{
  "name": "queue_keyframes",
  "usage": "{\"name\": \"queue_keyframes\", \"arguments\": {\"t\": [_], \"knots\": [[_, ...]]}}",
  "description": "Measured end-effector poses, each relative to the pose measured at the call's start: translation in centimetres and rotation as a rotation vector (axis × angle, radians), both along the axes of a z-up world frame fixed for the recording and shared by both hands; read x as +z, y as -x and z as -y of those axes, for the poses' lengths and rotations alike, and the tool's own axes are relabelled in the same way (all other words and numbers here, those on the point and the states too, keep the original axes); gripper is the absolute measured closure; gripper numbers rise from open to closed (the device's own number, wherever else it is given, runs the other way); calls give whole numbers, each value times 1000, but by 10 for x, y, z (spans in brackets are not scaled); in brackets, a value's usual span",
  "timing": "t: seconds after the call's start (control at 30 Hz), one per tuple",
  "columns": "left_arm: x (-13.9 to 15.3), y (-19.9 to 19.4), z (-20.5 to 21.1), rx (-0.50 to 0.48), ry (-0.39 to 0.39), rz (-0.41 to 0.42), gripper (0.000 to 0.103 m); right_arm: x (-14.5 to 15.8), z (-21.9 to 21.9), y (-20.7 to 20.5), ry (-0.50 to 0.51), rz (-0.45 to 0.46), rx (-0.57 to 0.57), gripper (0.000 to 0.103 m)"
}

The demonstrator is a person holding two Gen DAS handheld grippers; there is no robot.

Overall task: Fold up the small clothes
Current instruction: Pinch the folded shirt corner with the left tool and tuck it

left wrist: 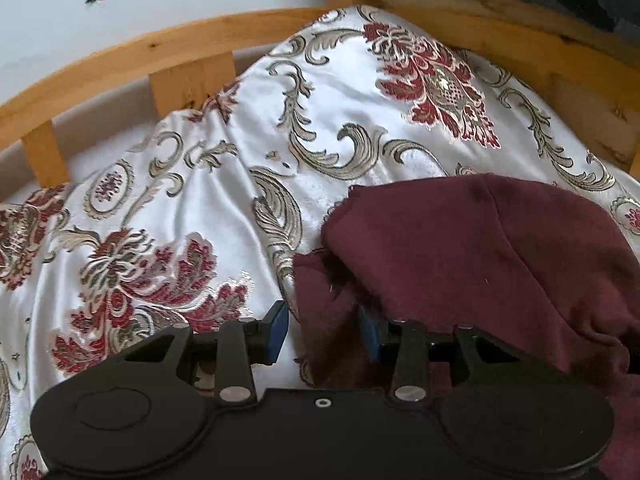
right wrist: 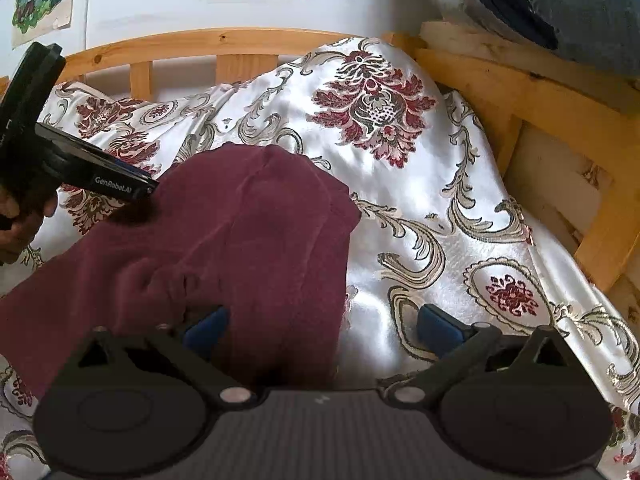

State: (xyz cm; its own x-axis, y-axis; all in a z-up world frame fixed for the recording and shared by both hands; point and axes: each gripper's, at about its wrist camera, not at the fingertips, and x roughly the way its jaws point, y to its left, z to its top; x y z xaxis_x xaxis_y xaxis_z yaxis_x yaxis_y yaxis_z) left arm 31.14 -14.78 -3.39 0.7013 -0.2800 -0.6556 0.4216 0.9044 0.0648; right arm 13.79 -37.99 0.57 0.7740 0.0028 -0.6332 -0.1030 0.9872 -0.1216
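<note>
Garment (right wrist: 248,240), maroon, lies rumpled on my bedspread (right wrist: 420,184). Right view alone shows left gripper (right wrist: 154,192) touching its far-left edge, and right gripper (right wrist: 320,330) released, straddling its near-right edge. Left view shows left gripper (left wrist: 324,330) parted around cloth. Wooden rail (left wrist: 160,48) beyond.

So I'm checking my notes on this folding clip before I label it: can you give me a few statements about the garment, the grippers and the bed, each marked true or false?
1. The garment is maroon. True.
2. The right gripper is clamped shut on cloth. False: its fingers stand wide apart, with the garment's edge between them.
3. The garment lies on a floral bedspread. True.
4. The bed frame is metal. False: it is light wood.
5. The left gripper has maroon cloth between its fingers. True.
</note>
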Motion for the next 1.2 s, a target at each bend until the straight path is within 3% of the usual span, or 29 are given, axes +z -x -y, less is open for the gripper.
{"name": "queue_keyframes", "arguments": {"t": [0.1, 0.17, 0.33, 0.43, 0.53, 0.7, 0.83, 0.93, 1.0, 1.07, 1.2], "knots": [[-3, -3, 3, -16, -19, -16, 65, 0, 0, 0, -4, -2, -1, 0], [-5, -1, 7, -32, -29, -10, 85, 0, 0, 0, -4, -2, 0, 0], [-1, 11, 3, 16, -18, 50, 94, 0, 1, 1, -10, -4, 1, 0], [3, 13, -11, 64, 50, 60, 95, 0, 2, 1, -13, -7, -1, 0], [6, 12, -31, 132, 174, 40, 96, 0, 2, 1, -14, -9, -2, 0], [0, 6, -50, 225, 233, 2, 97, -1, 2, 0, -16, -12, -5, 0], [3, 8, -56, 297, 229, 38, 103, -1, 2, 0, -17, -13, -5, 0], [1, 4, -74, 361, 292, 4, 103, -1, 1, 0, -18, -14, -5, 0], [2, 3, -77, 351, 289, -4, 99, -1, 1, 0, -17, -14, -5, 0], [3, 2, -76, 310, 300, -5, 86, -1, 1, 0, -18, -14, -5, 0], [3, -8, -60, 239, 264, -16, 85, -1, 2, 0, -19, -14, -4, 0]]}}
